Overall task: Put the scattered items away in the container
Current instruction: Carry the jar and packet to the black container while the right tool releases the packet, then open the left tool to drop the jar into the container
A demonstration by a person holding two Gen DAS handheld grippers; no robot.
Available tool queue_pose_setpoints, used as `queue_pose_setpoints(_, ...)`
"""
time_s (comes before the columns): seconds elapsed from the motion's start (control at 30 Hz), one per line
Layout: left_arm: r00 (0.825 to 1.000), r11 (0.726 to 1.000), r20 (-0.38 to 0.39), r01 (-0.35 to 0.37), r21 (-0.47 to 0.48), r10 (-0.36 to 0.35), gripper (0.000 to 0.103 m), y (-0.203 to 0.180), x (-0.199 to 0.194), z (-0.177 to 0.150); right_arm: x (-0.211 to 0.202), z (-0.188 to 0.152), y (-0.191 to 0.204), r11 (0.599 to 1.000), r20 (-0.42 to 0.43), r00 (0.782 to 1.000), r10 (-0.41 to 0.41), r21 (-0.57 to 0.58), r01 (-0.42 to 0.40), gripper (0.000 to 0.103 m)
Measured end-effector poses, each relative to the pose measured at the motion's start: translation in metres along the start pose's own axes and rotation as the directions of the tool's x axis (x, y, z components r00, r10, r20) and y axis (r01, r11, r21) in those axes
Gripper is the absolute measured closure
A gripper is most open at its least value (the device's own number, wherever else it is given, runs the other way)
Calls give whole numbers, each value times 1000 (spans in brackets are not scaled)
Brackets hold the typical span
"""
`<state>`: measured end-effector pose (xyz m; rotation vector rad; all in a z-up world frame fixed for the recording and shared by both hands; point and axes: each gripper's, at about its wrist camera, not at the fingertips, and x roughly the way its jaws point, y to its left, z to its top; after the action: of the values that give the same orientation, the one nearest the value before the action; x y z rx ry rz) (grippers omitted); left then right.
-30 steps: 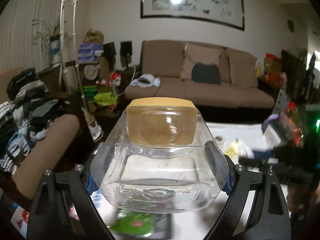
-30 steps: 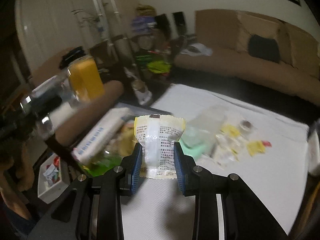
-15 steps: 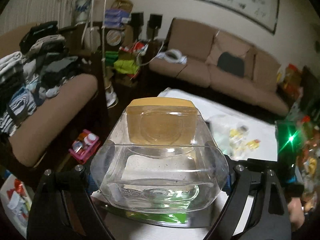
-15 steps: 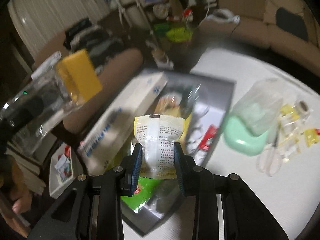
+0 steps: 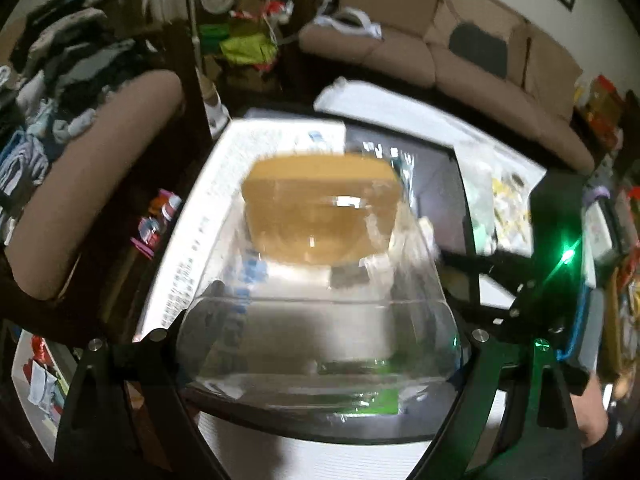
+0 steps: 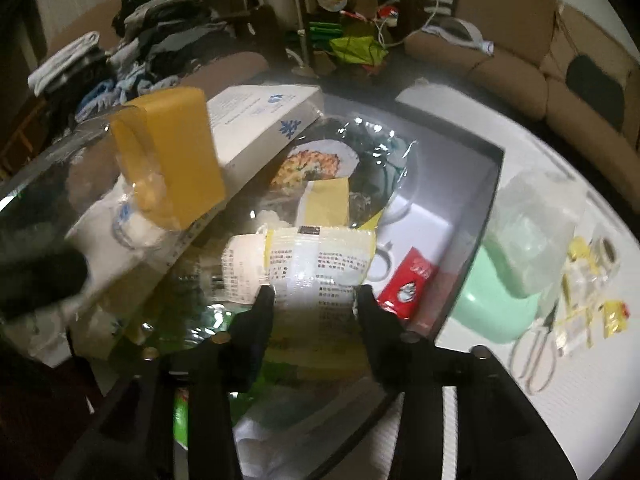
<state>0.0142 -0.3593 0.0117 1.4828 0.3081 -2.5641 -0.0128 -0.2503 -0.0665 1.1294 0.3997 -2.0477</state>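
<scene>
Both views are smeared by motion, and print on the packets cannot be read. In the left view the clear jar [image 5: 320, 320] fills the centre and hides most of the bin [image 5: 440, 184] under it; only the bin's dark far wall and a long white box [image 5: 224, 200] at 10 o'clock show past it. The jar's base is cut off by the lower fingers. In the right view the bin's near rim is hidden behind the claw, and the packets at 7 o'clock are too dark to tell apart.

The left claw [image 5: 320, 344] stands wide and grips the jar by its sides, the yellow lid [image 5: 320, 196] pointing away, over the bin.

The right claw [image 6: 314, 300] is opening. The pale yellow packet [image 6: 316, 264] lies between its fingers, above the bin's contents; whether the pads press on it I cannot tell. Just beside it, at 3 o'clock, a red packet [image 6: 408, 288] lies in the bin. Outside, on the white cloth [image 6: 520, 420] at 3 o'clock, sit a green-lidded tub [image 6: 516, 276], scissors [image 6: 536, 352] and small yellow sachets [image 6: 612, 312].
</scene>
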Motion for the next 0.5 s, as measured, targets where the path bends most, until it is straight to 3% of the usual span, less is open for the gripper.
queue_pose_setpoints(0.07,999,1000,-34,-27,6,27,14,-4,0,-2,-12,-4,-2,1000,23,1000,-18,-21,18,36)
queue_pose_setpoints(0.1,999,999,-11,-49,4,49,14,-5,-8,-3,-21,-6,-3,999,38,999,-16,-30,17,32)
queue_pose_setpoints(0.17,988,996,126,-88,-19,90,13,-6,-44,-2,-43,-12,-10,999,77,997,-1,-47,5,23)
queue_pose_setpoints(0.23,969,998,245,-14,-65,30,0,-4,-81,-1,-67,-17,-23,999,127,992,7,-55,0,17)
queue_pose_setpoints(0.27,962,996,272,38,-81,-14,0,-4,-92,-1,-79,-19,-30,999,156,988,17,-47,-10,17)
queue_pose_setpoints(0.33,961,991,267,94,-92,-66,0,-8,-100,-4,-97,-18,-46,1000,196,980,27,3,-29,14)
queue_pose_setpoints(0.5,987,995,158,14,-97,2,0,-24,-75,-4,-110,-15,-62,996,169,983,69,51,-79,14)
